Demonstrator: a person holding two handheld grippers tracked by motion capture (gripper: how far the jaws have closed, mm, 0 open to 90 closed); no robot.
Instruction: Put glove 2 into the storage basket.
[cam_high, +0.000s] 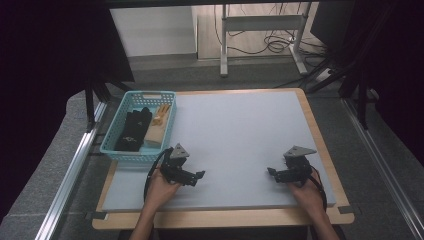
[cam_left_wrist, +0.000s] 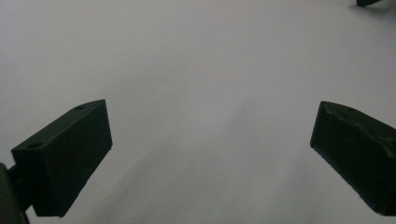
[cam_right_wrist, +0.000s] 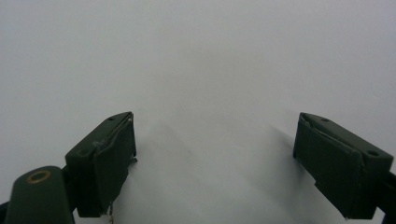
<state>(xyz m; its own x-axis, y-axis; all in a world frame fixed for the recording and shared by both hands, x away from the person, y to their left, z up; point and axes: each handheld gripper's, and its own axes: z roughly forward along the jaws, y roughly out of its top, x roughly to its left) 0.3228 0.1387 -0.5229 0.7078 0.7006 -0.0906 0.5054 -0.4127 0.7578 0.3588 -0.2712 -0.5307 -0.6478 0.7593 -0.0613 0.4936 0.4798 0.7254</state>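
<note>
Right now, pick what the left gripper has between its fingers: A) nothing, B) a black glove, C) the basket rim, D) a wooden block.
A: the left gripper has its fingers spread wide over the bare grey table.

A turquoise slatted basket (cam_high: 116, 150) sits at the left edge of the grey tabletop (cam_high: 240, 130), just beside the left tongs (cam_high: 197, 177). Inside it lies a black bundle (cam_high: 132, 130) along the left half, and pale tan pieces (cam_high: 157, 127) along the right half; what these are cannot be told. The things lie touching, side by side.
</note>
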